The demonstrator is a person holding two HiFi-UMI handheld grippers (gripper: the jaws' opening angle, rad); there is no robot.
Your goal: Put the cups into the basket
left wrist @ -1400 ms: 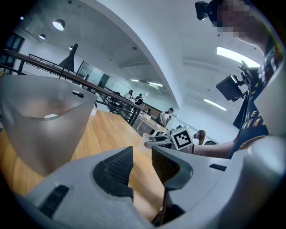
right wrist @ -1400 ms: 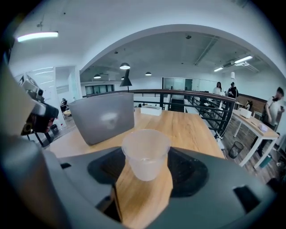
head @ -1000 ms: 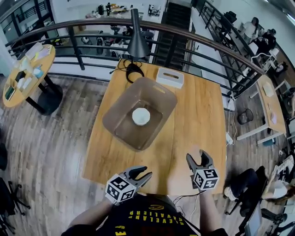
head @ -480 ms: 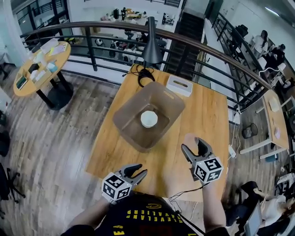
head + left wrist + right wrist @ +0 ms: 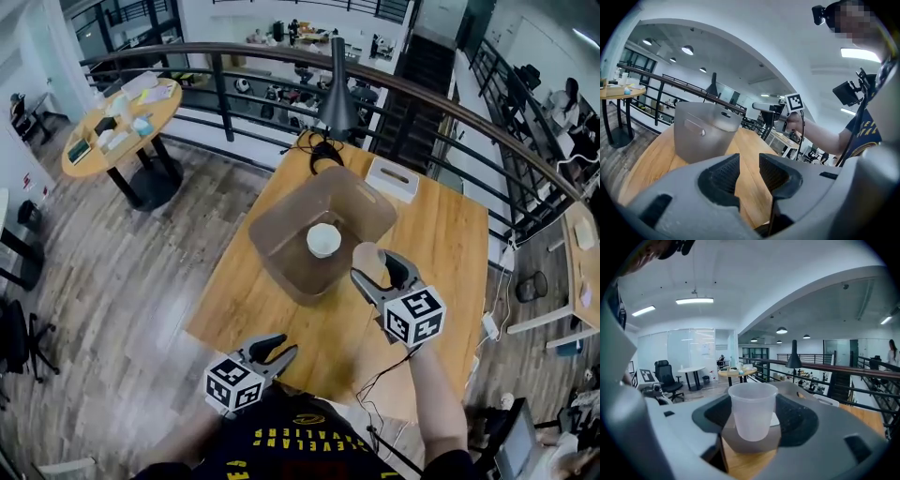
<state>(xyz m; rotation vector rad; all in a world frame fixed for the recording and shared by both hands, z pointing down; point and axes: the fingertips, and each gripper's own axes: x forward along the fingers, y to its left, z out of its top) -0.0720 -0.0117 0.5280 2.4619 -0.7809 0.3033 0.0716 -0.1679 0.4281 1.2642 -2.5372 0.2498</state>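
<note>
The right gripper [image 5: 375,274] is clamping an upright translucent white plastic cup [image 5: 752,411] — the grey-brown rectangular plastic basket [image 5: 281,234] is lying just at ten o'clock.

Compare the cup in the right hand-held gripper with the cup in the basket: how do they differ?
The held cup is clamped upright between the jaws of the right hand-held gripper. The basket cup rests free on the floor of the basket. The held cup is not yet inside the basket and sits by its rim; the basket cup lies near the middle. Both look pale and whitish.
</note>
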